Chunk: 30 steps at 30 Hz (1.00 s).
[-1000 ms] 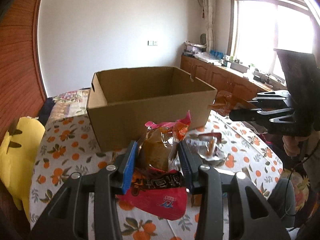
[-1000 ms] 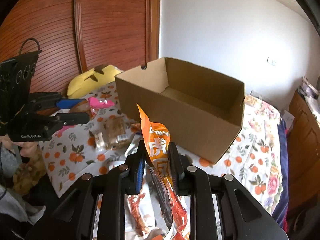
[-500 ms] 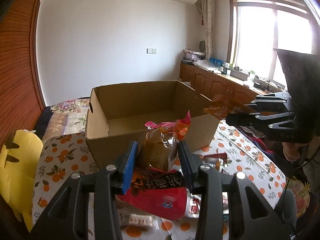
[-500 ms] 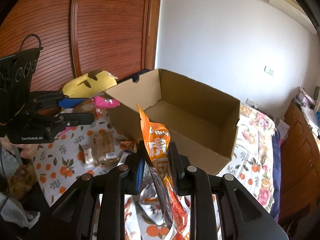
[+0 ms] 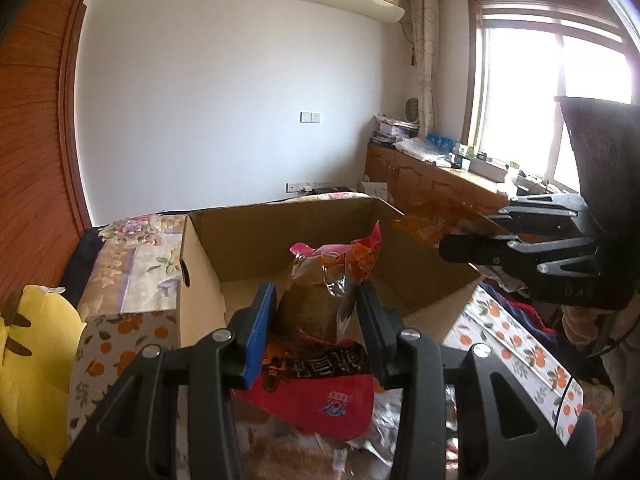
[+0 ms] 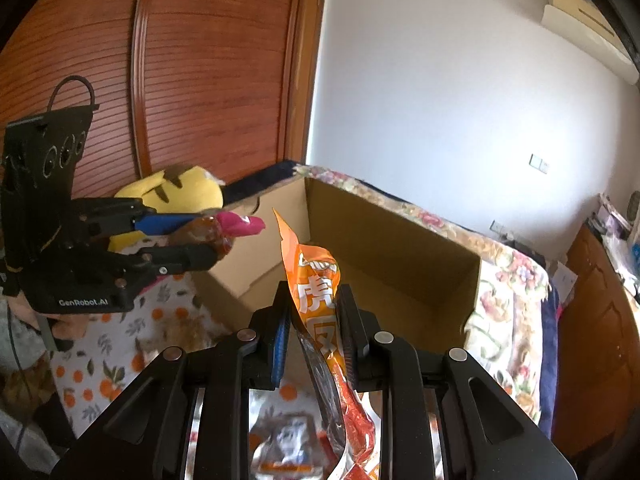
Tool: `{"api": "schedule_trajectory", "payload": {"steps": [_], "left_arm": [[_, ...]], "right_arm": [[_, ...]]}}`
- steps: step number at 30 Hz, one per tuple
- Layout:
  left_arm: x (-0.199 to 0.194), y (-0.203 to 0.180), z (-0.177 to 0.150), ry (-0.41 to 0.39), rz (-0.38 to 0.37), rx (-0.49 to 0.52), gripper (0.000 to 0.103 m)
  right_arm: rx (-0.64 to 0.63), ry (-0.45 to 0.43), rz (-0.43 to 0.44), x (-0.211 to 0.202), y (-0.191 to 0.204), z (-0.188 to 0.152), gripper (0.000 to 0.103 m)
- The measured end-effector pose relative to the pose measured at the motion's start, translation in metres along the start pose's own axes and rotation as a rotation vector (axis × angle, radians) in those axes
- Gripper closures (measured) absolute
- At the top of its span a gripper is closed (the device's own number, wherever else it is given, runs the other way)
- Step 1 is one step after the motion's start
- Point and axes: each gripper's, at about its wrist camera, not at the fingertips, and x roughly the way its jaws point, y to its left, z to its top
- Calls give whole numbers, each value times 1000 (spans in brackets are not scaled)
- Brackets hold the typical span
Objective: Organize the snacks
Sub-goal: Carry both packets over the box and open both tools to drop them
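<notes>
My left tool (image 5: pixel 316 320) was clenched on a red and clear crinkly snack bag (image 5: pixel 320 360), its blue pad (image 5: pixel 262 332) pressed against one side and the black pad against the other. The bag's red bottom hung below my fingers and its pink torn top stood up past them. My right tool (image 6: pixel 312 320) gripped a long orange foil snack packet (image 6: pixel 320 300) edge-on, the packet's pointed top rising above the fingertips and its lower end trailing down between the tool's arms.

Under both tools lay the table (image 5: pixel 520 344), covered in a white cloth printed with oranges, with a few more wrapped snacks (image 6: pixel 280 440) scattered on it just below my right tool, blurred.

Just ahead of both tools stood the open brown cardboard box (image 5: pixel 280 232), its flaps up. My left tool held its bag at the near rim of the box, above the opening; my right tool held its packet at the near wall from the other side. In the left wrist view the right tool reached in from the right with the orange packet at the box's corner.

Beyond and to the left of my left tool sat a yellow plush toy (image 5: pixel 28 344), beside the box. Further off were a wooden cabinet (image 5: pixel 432 184) under a bright window (image 5: pixel 560 92).
</notes>
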Motion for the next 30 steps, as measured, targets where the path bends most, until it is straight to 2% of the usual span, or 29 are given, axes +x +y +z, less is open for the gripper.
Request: {"api": "schedule_trajectory", "payload": {"steps": [13, 26, 30], "left_arm": [[53, 27, 18, -18, 7, -57, 63], [87, 26, -2, 70, 25, -65, 62], [88, 20, -3, 75, 33, -47, 61]], "right_arm": [[65, -30, 26, 59, -28, 7, 82], [104, 84, 2, 96, -36, -16, 81], [115, 103, 5, 100, -38, -17, 79]]}}
